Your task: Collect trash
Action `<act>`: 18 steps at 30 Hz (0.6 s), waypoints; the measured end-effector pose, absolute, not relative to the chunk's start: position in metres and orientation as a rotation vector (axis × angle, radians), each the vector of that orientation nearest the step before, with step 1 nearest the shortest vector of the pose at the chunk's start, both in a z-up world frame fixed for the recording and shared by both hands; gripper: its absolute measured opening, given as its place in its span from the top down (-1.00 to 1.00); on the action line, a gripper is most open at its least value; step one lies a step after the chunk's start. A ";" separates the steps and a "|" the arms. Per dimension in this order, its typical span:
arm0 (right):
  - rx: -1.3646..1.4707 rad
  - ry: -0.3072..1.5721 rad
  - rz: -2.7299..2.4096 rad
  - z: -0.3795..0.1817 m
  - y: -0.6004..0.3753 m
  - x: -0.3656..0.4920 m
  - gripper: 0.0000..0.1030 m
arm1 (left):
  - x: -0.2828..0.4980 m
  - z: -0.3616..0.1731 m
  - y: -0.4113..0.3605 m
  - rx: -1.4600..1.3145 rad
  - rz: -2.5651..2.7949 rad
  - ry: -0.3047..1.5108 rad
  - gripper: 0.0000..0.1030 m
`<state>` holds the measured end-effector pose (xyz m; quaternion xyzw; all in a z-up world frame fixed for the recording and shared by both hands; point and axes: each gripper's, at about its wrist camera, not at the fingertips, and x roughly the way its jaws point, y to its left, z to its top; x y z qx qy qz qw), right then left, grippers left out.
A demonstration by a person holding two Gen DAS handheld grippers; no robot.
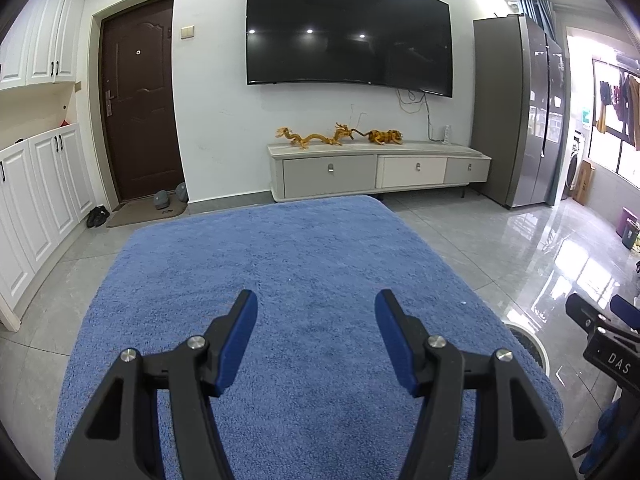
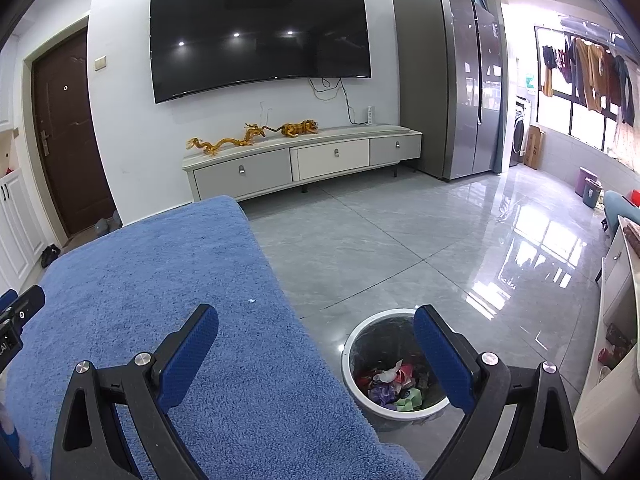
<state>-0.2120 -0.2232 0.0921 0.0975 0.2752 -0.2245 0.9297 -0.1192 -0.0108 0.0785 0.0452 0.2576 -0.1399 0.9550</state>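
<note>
Hovering over the blue towel-covered surface (image 1: 304, 280), the left gripper (image 1: 316, 300) is seen with its jaws set wide apart and nothing between its blue pads. The right gripper (image 2: 316, 320) is likewise spread wide and empty, positioned above the right edge of the same surface, with one finger over the towel and the other over the trash bin (image 2: 362, 338). The bin is located on the floor just beside the surface; crumpled trash (image 2: 394, 386) in red, purple, green and white is contained at its bottom. A small pale speck (image 2: 252, 301) is observed on the towel near its right edge. In the left wrist view, only the rim of the bin is visible past the towel's corner. Grey glossy floor tiles (image 2: 400, 240) are laid beyond. Further back, a low cabinet (image 1: 380, 168) carrying golden figurines (image 1: 308, 138) is placed against the wall, beneath a mounted television (image 1: 348, 32). A brown door (image 1: 140, 96) is set to the left and a grey refrigerator (image 1: 516, 108) to the right.
</note>
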 end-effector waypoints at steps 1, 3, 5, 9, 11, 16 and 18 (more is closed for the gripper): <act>0.201 0.563 -0.461 0.092 -0.223 -0.211 -0.92 | -0.118 0.079 -0.012 0.092 -0.287 0.524 -0.15; 0.202 0.561 -0.465 0.092 -0.224 -0.212 -0.92 | -0.119 0.078 -0.013 0.094 -0.296 0.524 -0.15; 0.203 0.558 -0.470 0.092 -0.224 -0.212 -0.92 | -0.120 0.078 -0.014 0.097 -0.303 0.522 -0.15; 0.203 0.558 -0.476 0.092 -0.225 -0.213 -0.92 | -0.120 0.077 -0.017 0.094 -0.314 0.523 -0.15; 0.201 0.556 -0.478 0.092 -0.226 -0.213 -0.92 | -0.120 0.077 -0.018 0.090 -0.317 0.525 -0.15; 0.204 0.556 -0.482 0.092 -0.227 -0.214 -0.92 | -0.119 0.075 -0.019 0.086 -0.328 0.535 -0.15; 0.205 0.555 -0.481 0.092 -0.227 -0.214 -0.92 | -0.118 0.074 -0.019 0.086 -0.331 0.536 -0.15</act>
